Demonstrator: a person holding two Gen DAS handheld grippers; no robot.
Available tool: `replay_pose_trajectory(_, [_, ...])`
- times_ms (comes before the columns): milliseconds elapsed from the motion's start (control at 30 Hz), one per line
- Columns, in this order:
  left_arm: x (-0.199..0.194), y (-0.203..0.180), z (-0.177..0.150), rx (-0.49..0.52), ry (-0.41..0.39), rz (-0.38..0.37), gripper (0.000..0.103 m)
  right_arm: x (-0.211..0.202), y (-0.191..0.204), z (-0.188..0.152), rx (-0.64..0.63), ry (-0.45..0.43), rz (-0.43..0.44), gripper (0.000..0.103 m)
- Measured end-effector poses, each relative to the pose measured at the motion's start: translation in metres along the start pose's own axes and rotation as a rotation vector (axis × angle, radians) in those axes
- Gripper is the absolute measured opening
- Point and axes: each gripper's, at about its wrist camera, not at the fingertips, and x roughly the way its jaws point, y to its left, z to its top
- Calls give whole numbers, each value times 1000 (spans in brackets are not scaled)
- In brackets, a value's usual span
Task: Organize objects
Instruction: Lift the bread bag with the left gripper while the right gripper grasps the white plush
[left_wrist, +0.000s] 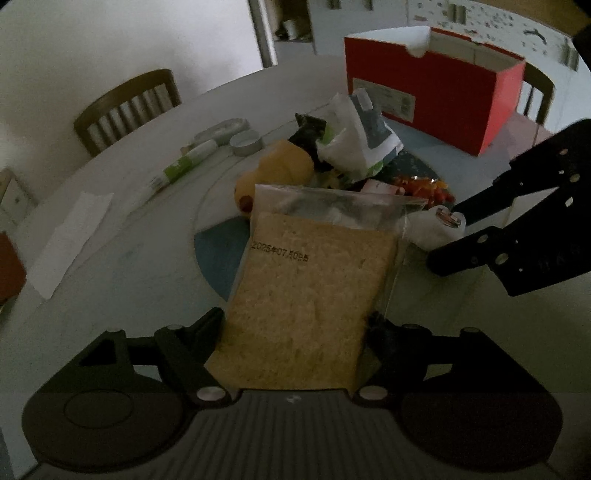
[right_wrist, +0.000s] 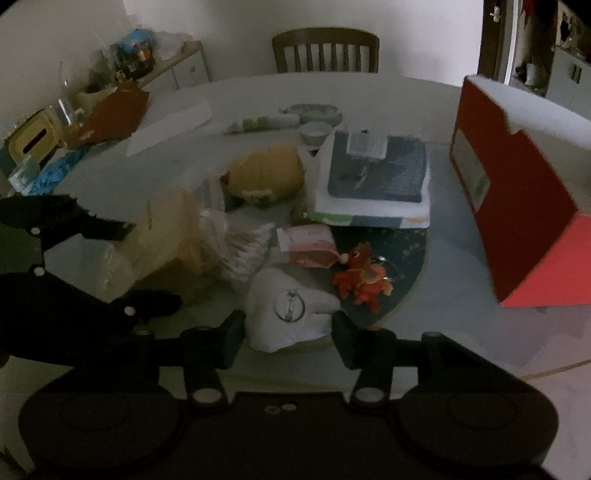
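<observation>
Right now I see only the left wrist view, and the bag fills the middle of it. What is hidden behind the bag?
Observer: A clear pack of swabs lies right beside the bag, on the side toward the white pouch.
Operator: How do the right jaws sit on that pouch?
Observer: The right gripper has the pouch's lower end between its jaws, with one pad against each side.
Operator: What is the red thing near it?
Observer: It is a plush toy. It lies just off the pouch's far right corner, outside the jaws.
</observation>
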Motion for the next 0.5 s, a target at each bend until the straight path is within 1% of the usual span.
replay_pose_trajectory(167, [-25,-9,7,-38,-23,-3,80,-27,-11,3,38,-39,13,50])
replay_pose_trajectory(267, [-39,-16,16,-47,-35,-5,80,-46,-17,7,41,-63,2,50])
replay_pose_trajectory(500, [-58,-32,47,-51,-46,3,80,-77,-37,16,55,-103,-2,50])
